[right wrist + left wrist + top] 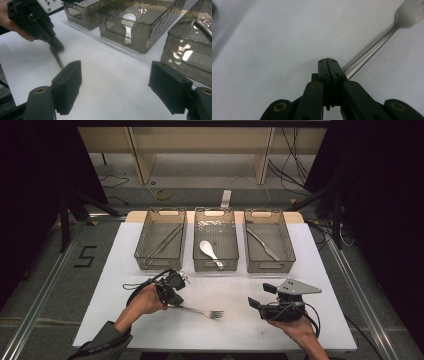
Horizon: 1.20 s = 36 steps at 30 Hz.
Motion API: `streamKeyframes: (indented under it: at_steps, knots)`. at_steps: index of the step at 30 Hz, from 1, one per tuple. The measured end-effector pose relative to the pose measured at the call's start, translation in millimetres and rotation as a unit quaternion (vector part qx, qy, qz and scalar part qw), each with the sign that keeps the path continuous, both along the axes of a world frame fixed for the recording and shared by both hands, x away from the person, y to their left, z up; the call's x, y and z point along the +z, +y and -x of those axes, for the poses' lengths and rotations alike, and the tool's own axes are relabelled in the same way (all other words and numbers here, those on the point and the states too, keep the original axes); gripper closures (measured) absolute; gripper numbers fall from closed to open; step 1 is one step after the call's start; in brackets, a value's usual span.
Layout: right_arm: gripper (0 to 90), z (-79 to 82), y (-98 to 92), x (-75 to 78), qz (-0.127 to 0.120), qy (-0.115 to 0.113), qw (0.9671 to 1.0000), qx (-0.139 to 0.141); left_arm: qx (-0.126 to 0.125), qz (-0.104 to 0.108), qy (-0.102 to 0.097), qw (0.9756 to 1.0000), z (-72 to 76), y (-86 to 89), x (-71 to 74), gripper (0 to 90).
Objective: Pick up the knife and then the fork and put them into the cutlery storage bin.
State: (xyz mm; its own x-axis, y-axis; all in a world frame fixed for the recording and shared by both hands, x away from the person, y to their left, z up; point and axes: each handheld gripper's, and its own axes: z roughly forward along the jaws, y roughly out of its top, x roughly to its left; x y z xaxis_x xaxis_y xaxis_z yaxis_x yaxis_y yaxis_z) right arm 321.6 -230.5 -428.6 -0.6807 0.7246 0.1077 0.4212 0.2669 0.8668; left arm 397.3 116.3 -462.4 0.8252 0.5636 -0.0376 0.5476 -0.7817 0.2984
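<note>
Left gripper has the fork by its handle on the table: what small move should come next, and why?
Probably a lift of the fork clear of the white table. The left gripper is shut on the handle end while the tines lie on the surface. The three bins behind hold chopsticks, a spoon and a knife, none a fork, so which bin suits it I cannot tell.

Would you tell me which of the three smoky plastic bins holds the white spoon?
The middle bin holds the white spoon. The left bin holds thin metal sticks, perhaps chopsticks, and the right bin a metal knife.
</note>
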Motion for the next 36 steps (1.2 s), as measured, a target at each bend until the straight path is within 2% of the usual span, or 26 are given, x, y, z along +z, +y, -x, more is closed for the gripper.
streamKeyframes:
  at_steps: [6, 14, 18, 21, 27, 30, 34, 36]
  knots:
    - [27.0, 0.3, 0.8, 0.1, 0.005, 0.000, 1.0000, 0.003, -0.006, -0.011, 0.012, 0.9998, 14.3, 3.2, 0.5, 88.7]
    - [27.0, 0.6, 1.2, 0.5, 0.004, 0.000, 1.0000, 0.004, -0.024, -0.012, 0.029, 0.9992, 28.5, 0.2, 1.0, 88.7]
    - [27.0, 0.2, 2.0, 0.1, 0.007, 0.000, 1.0000, 0.004, -0.029, -0.010, 0.027, 0.9992, 31.9, -0.6, 1.2, 88.7]
    - [27.0, 1.0, 1.7, 1.1, 0.007, -0.001, 1.0000, 0.005, -0.021, -0.006, 0.019, 0.9996, 31.8, -0.6, 2.7, 87.9]
    - [26.9, 0.1, 2.1, 0.3, 0.008, 0.000, 1.0000, 0.005, -0.020, 0.003, 0.015, 0.9997, 34.5, -3.3, 7.3, 65.2]
    - [27.0, 0.4, 2.6, 0.4, 0.010, 0.001, 0.9999, 0.006, -0.022, -0.005, 0.011, 0.9997, 36.5, -5.5, 8.2, 54.2]
    - [27.0, -0.1, 2.1, 0.1, 0.009, 0.000, 0.9999, 0.006, -0.028, -0.016, 0.014, 0.9994, 38.4, -9.7, 5.6, 45.5]
    - [26.9, 0.1, 1.9, 0.3, 0.008, 0.000, 1.0000, 0.005, -0.032, -0.018, 0.017, 0.9992, 39.9, -12.1, 3.6, 45.2]
